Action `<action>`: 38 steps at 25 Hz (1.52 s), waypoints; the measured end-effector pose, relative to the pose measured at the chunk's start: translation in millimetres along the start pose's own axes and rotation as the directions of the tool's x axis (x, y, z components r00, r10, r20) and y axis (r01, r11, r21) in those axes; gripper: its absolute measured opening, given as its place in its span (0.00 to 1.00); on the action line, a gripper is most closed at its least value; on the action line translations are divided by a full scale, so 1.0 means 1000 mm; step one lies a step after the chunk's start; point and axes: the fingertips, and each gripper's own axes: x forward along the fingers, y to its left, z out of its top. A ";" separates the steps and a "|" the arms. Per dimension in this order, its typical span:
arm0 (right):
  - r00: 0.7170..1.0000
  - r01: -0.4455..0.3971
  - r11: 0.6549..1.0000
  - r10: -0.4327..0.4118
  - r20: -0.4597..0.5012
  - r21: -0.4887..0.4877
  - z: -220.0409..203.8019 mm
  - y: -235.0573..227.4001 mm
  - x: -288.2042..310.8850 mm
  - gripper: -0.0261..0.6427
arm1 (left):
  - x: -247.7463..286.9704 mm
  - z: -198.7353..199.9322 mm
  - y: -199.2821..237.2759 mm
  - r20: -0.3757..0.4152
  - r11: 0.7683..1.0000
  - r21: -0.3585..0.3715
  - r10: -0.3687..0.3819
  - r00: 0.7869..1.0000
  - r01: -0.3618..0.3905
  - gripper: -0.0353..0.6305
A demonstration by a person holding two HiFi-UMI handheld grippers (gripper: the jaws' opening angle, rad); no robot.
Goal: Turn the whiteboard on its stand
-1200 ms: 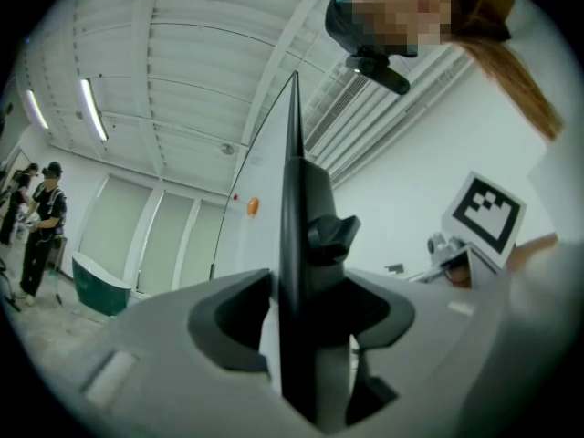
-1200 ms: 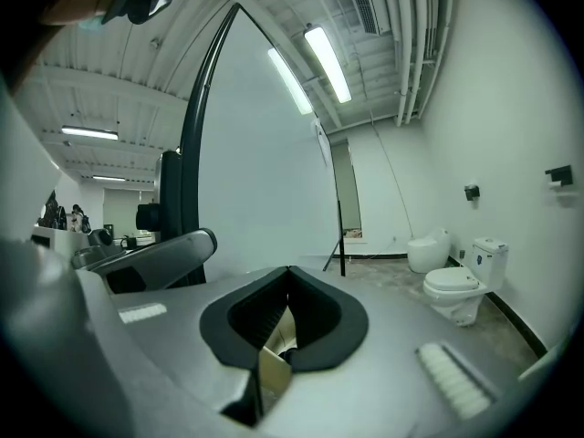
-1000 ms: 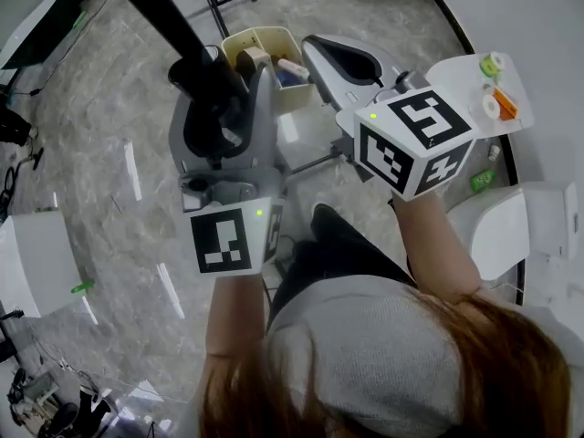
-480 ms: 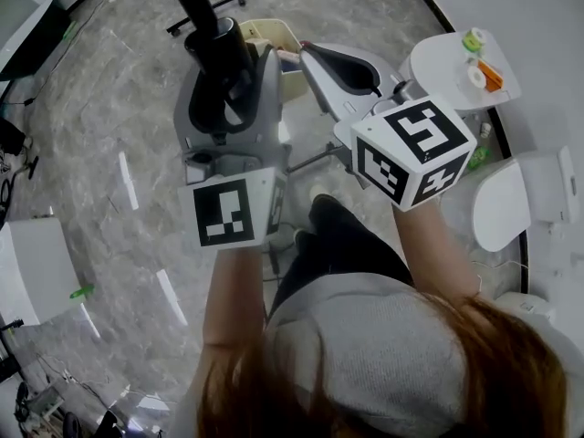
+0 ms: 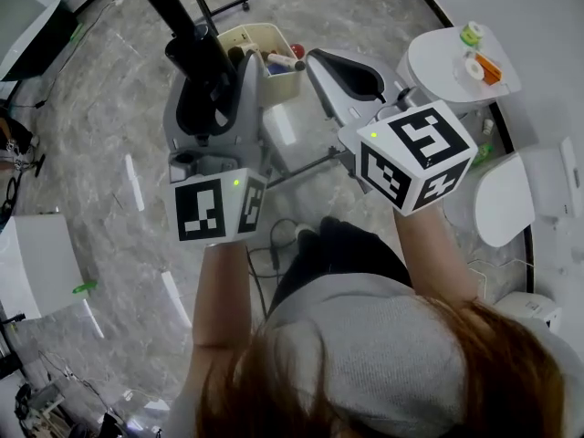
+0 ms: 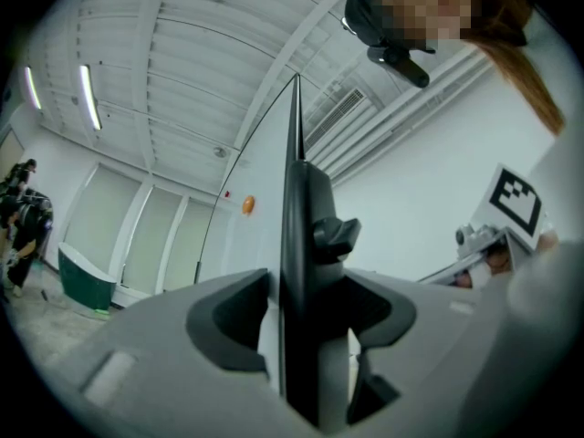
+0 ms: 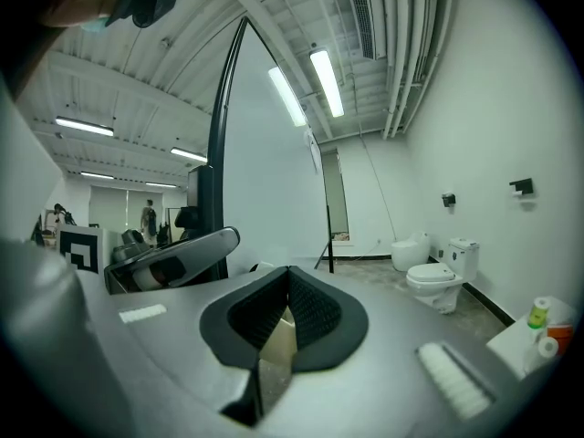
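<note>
The whiteboard shows in the head view as a black frame edge [image 5: 173, 16] slanting up to the left. My left gripper [image 5: 208, 89] is shut on that edge. In the left gripper view the black edge [image 6: 297, 199], with a clamp knob on it, runs straight up between the two pads [image 6: 228, 322]. My right gripper [image 5: 351, 67] hangs to the right of the board, apart from it, shut with nothing in it. The right gripper view has the board's white face [image 7: 260, 162] upright at the left, behind the closed jaws of my right gripper [image 7: 287, 318].
A beige box [image 5: 269, 48] of small items stands on the floor by the stand's base. A round white table [image 5: 438, 57] with tape rolls is at the right, with a toilet [image 5: 511, 203] below it. A cable [image 5: 274, 240] lies near the person's feet.
My left gripper has shifted a little to the left together with the black frame edge it holds. The right gripper has hardly moved.
</note>
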 end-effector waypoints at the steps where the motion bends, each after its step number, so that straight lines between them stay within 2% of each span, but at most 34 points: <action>1: 1.000 -0.009 1.000 0.009 -0.001 0.000 0.001 0.000 -0.001 0.04 | -0.002 0.002 -0.001 0.005 1.000 -0.003 -0.002 1.000 0.002 0.40; 5: 0.999 -0.049 0.999 0.049 -0.011 0.005 0.007 0.001 -0.009 0.04 | -0.008 0.009 -0.001 0.035 1.000 -0.018 0.007 0.999 -0.006 0.40; 9: 0.994 -0.101 0.995 0.101 -0.043 0.001 -0.010 0.001 -0.024 0.04 | -0.022 0.006 -0.011 0.035 1.000 -0.010 0.018 0.999 -0.018 0.40; 17: 0.990 -0.125 0.992 0.125 -0.063 0.012 -0.022 0.017 -0.029 0.04 | -0.044 0.011 -0.014 0.030 1.000 -0.006 0.019 0.999 -0.019 0.39; 23: 0.997 -0.078 0.997 0.077 -0.023 -0.022 -0.015 0.050 -0.056 0.04 | -0.078 0.020 -0.017 0.041 1.000 0.000 -0.003 0.999 0.003 0.39; 33: 1.000 0.001 0.999 -0.001 -0.006 -0.041 -0.008 0.089 -0.077 0.04 | -0.089 0.025 -0.023 0.020 0.996 -0.015 -0.083 0.996 0.084 0.41; 36: 0.999 0.033 0.999 -0.033 0.005 -0.034 -0.010 0.102 -0.087 0.04 | -0.093 0.025 -0.026 -0.031 0.993 0.012 -0.116 0.993 0.116 0.42; 38: 0.999 0.051 0.998 -0.051 0.011 -0.031 -0.012 0.110 -0.095 0.04 | -0.100 0.024 -0.028 -0.062 0.991 0.070 -0.110 0.992 0.114 0.41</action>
